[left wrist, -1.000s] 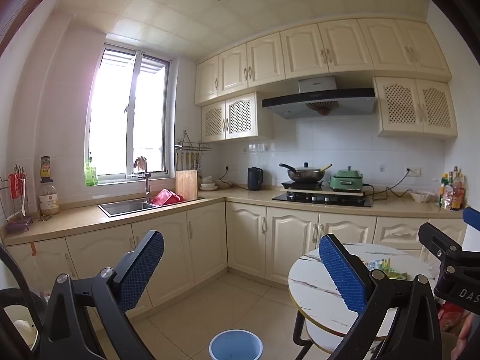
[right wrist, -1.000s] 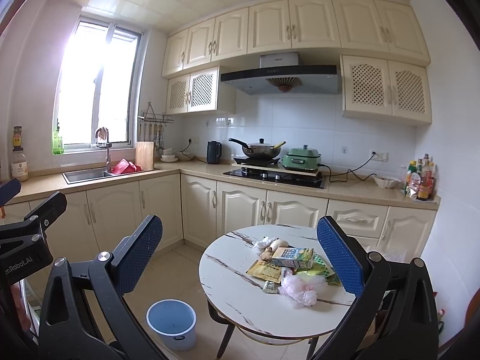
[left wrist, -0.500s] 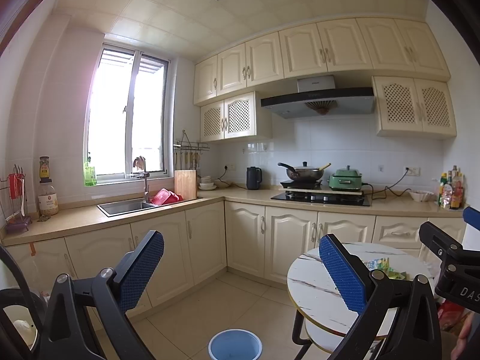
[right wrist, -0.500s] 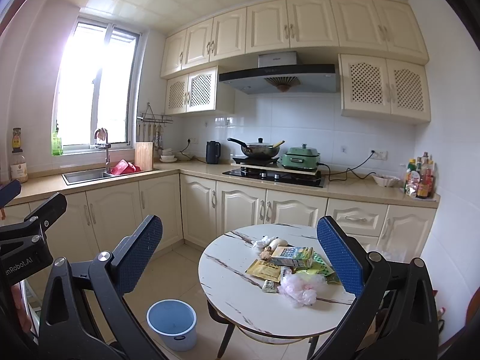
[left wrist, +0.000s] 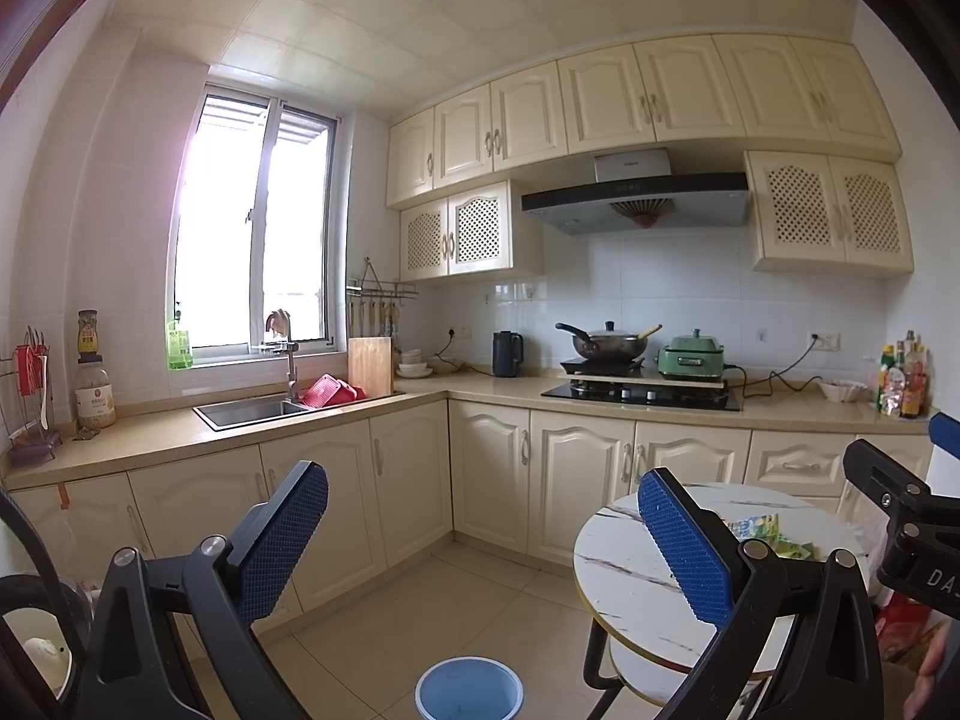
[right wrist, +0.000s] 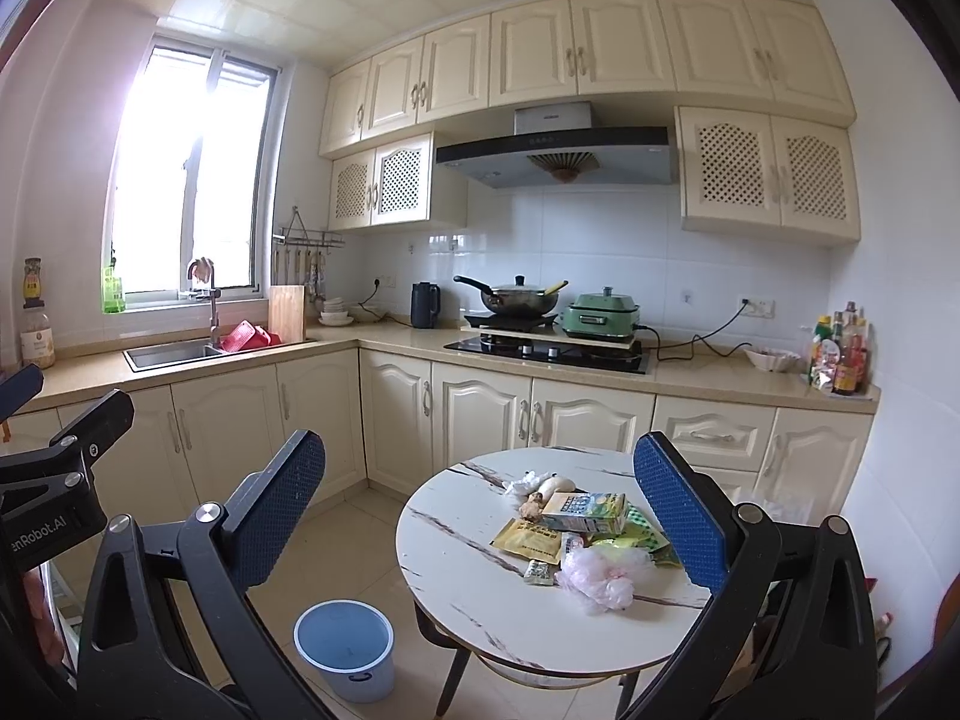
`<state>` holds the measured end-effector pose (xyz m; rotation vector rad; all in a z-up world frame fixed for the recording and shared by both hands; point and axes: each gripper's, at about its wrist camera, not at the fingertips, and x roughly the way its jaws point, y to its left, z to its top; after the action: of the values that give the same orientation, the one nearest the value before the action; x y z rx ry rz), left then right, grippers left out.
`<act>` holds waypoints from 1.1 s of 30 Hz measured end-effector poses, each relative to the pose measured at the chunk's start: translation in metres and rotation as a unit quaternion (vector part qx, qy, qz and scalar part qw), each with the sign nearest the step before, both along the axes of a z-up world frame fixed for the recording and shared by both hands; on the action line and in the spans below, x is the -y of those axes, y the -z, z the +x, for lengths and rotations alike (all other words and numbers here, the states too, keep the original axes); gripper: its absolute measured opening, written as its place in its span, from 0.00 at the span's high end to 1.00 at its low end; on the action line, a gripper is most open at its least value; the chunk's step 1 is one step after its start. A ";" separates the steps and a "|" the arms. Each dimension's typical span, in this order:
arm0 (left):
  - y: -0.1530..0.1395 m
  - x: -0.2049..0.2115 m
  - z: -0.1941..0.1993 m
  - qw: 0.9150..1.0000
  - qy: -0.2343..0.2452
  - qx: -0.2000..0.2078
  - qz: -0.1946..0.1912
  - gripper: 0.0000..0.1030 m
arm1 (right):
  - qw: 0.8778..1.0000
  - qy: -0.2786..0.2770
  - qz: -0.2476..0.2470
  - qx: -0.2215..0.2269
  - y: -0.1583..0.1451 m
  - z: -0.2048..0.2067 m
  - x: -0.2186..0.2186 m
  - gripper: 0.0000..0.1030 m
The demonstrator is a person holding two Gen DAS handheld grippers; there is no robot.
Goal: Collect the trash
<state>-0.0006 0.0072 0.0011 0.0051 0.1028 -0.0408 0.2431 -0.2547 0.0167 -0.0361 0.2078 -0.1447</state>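
Several scraps of trash (right wrist: 585, 534) lie on the round table (right wrist: 480, 594), the bin (right wrist: 344, 642) beside it. Both the left gripper (left wrist: 486, 546) and right gripper (right wrist: 480, 516) gape wide, empty. Likely light, crinkly; pinch the carton's (right wrist: 585, 511) stiff sides.

1 round table (right wrist: 480, 594); 1 blue bin (right wrist: 345, 645); 1 carton (right wrist: 585, 512); 1 wok (right wrist: 519, 295).

Round marble-topped table (right wrist: 480, 594) with litter heaped on its right half, on a tiled kitchen floor (right wrist: 372, 516).

A green drink carton (right wrist: 591, 511), a yellow sachet (right wrist: 528, 537), a crumpled pink plastic bag (right wrist: 600, 573), green wrappers (right wrist: 645, 534) and food scraps (right wrist: 540, 489) are seen lying together on the tabletop. A blue-lined bin (right wrist: 345, 645) is seen standing on the floor just left of the table.
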 end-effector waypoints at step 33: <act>0.075 0.112 0.271 0.977 0.106 -0.175 0.053 0.01 | 0.985 0.117 0.077 -0.104 0.135 0.104 0.190 0.00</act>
<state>0.2699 -0.1046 -0.0741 0.1154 0.4576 -0.2496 0.3468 -0.4448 -0.1182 0.1279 0.4324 -0.3584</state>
